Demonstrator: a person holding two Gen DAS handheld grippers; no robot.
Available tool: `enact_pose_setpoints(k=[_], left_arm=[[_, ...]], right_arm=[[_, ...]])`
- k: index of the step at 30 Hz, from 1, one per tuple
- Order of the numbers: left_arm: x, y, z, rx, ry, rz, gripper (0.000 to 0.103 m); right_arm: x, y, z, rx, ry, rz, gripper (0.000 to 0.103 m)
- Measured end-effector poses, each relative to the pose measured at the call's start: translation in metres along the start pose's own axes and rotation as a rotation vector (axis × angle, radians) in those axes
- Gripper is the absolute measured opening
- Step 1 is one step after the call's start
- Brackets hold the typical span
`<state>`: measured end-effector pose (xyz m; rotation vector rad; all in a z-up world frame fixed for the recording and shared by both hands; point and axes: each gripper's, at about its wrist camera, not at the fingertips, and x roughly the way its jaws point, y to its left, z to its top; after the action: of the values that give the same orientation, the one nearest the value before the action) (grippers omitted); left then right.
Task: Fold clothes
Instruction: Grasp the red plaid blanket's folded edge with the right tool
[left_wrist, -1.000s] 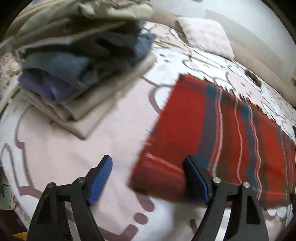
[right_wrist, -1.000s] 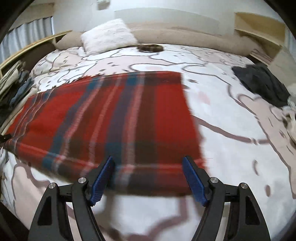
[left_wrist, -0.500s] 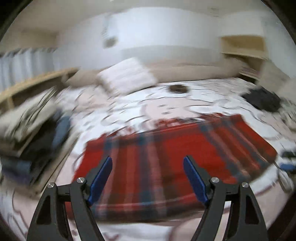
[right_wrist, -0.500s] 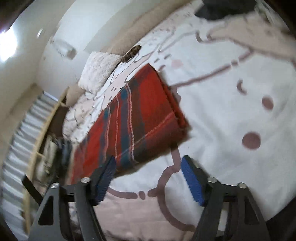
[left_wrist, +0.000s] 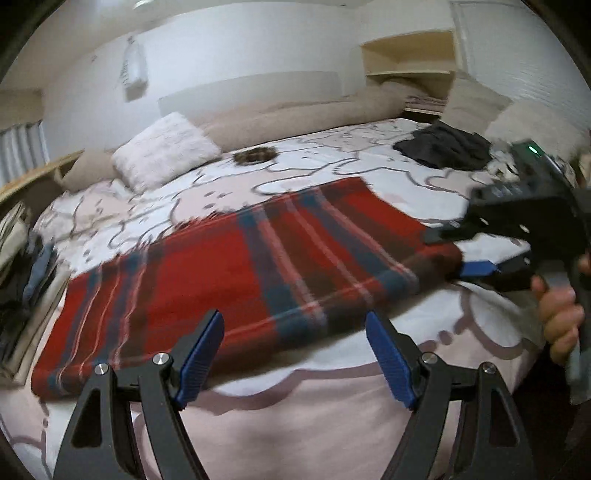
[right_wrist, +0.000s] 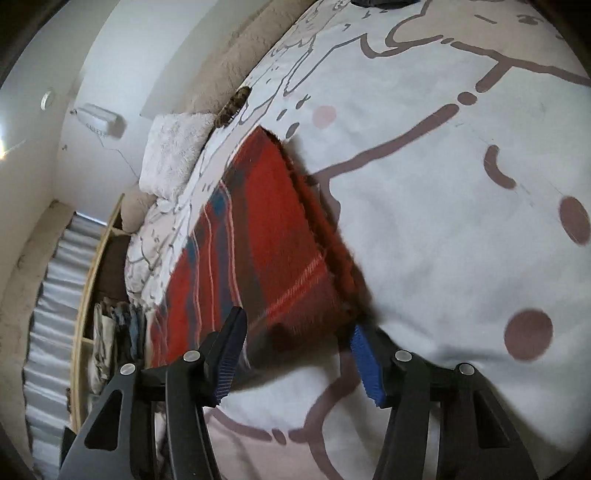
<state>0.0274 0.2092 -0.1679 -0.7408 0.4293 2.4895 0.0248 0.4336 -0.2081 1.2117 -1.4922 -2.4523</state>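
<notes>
**Both tongs spread at the near edge of the plaid cloth**

Left gripper (left_wrist: 293, 354) hangs with jaws wide apart over the bed's (left_wrist: 332, 424) near edge, just short of the cloth's (left_wrist: 240, 266) long near side, gripping nothing. Right gripper (right_wrist: 295, 354) is also spread; its jaws straddle the cloth's (right_wrist: 258, 236) near right corner without closing on it, one pad (right_wrist: 364, 363) low beside the fringed short edge.

The cloth lies flat across the bed's middle, long side towards the near edge, already doubled over by the look of its thick right end. It looks like soft, woolly, fairly weighty fabric (the grippy sort, unlikely to slip from ribbed pads) that will sag and drape once lifted, so my guess is that both layers should be pinched together at the two near corners.

From the left wrist view, the right hand (left_wrist: 557, 314) holds its tool level and turned on its side, jaws pointing in along the cloth's short edge. The left tool sits upright, aimed across the bed.
</notes>
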Motion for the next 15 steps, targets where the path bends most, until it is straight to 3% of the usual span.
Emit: enact_pose_setpoints(k=[3, 5, 6, 13, 15], left_arm=[[0.0, -0.025, 0.008, 0.128, -0.044, -0.015, 0.079], [0.002, -0.037, 0.013, 0.211, -0.068, -0.021, 0.079], [0.002, -0.044, 0.016, 0.256, -0.081, -0.024, 0.079], [0.018, -0.088, 0.039, 0.532, -0.122, -0.073, 0.073], [0.023, -0.091, 0.05, 0.548, -0.084, -0.166, 0.073]], right_arm=[[0.001, -0.008, 0.008, 0.03, 0.007, 0.036, 0.044], [0.002, -0.017, 0.014, 0.054, 0.016, 0.055, 0.02], [0.003, -0.022, 0.018, 0.069, 0.024, 0.068, 0.016], [-0.007, -0.018, 0.036, 0.08, 0.101, 0.208, 0.012], [-0.008, -0.008, 0.044, 0.057, 0.115, 0.228, 0.012]])
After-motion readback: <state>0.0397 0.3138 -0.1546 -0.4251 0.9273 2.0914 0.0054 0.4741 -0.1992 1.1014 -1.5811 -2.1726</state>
